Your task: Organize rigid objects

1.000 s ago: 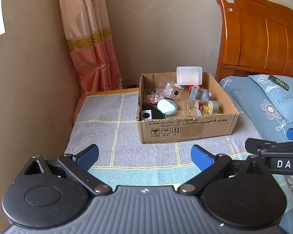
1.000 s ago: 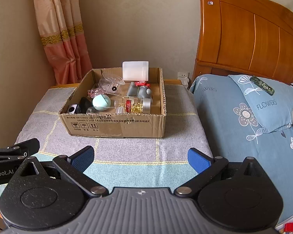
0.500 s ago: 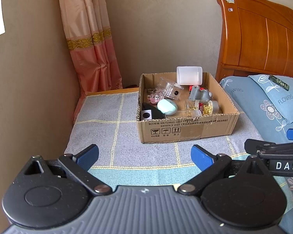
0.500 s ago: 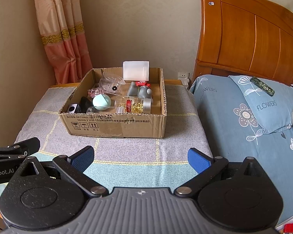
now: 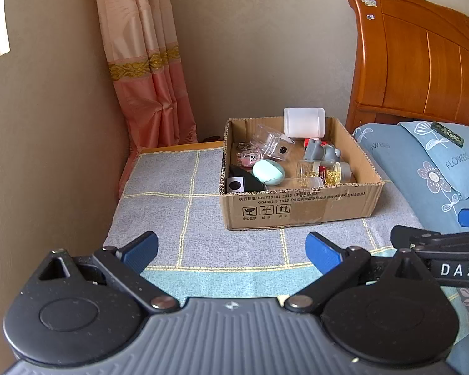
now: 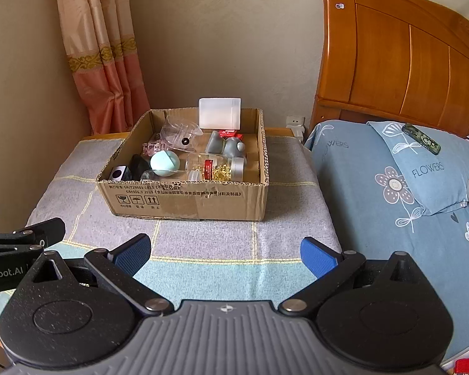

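I have both tools held low and back from the cardboard box (image 5: 300,209), over the checked cloth (image 5: 159,200) on the bedside table; left gripper (image 5: 231,250) has its jaws spread wide with nothing between the blue pads; right gripper (image 6: 225,253) likewise wide open and empty; each sees the other's arm at the edge of its view. The rigid objects all lie inside the box, none on the cloth that I can see; this fits either a box just filled or a box waiting to be sorted out, and the views do not settle which, so I commit to no particular move. Judgement on handling: any reach should come in from above the near wall, since the wall is low but the contents are crowded and touching; clear plastic pieces will be hard to judge for edges. Contents: white translucent jar (image 6: 219,113) standing at the far wall, taller than the rim; clear plastic case (image 6: 179,134) tilted at far left; mint-green egg-shaped thing (image 6: 164,163) near the middle; black piece with a grey cube (image 6: 119,173) in the near left corner; grey figures (image 6: 226,147); a bottle of golden capsules (image 6: 217,168) lying on its side by the near wall.
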The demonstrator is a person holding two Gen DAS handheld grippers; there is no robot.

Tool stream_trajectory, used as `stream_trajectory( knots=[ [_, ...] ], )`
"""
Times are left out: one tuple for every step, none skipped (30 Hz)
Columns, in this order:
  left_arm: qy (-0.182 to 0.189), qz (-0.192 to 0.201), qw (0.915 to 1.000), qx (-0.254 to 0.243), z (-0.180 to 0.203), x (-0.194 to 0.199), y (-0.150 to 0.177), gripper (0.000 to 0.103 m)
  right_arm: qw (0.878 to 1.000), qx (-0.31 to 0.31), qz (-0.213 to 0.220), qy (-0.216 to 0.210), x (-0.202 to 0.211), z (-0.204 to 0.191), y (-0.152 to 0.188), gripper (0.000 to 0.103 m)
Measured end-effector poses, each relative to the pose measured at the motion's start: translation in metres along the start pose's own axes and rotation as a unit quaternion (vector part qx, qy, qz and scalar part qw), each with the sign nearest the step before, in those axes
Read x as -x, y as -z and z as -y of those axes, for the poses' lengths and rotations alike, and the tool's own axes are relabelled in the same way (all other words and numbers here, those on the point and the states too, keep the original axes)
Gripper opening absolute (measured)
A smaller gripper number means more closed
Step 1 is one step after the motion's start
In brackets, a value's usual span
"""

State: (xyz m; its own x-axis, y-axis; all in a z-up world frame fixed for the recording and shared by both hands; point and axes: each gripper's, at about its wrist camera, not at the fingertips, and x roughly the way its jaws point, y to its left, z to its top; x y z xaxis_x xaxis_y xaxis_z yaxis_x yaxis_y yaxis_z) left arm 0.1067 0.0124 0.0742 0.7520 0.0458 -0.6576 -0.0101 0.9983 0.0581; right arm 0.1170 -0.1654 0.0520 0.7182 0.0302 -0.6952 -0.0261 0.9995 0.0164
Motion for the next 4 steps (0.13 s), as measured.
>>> stream_trajectory(
  knots=[
    [0.0, 0.0, 1.0, 0.0, -0.0001, 0.0, 0.0, 0.1, 1.0, 0.0, 0.0, 0.0, 0.0, -0.0001, 0.0001, 0.103],
    [-0.001, 0.0, 1.0, 0.0, 0.0004, 0.0, -0.0002, 0.1, 1.0, 0.0, 0.0, 0.0, 0.0001, -0.0001, 0.0001, 0.103],
    [-0.001, -0.001, 1.0, -0.001, 0.0004, 0.0002, 0.0, 0.1, 1.0, -0.001, 0.001, 0.0, 0.0001, 0.0003, 0.0002, 0.103],
    [-0.001, 0.0, 1.0, -0.001, 0.001, 0.0004, -0.0001, 0.1, 1.0, -0.001, 0.001, 0.0, -0.0002, 0.0, 0.0002, 0.103]
  ],
)
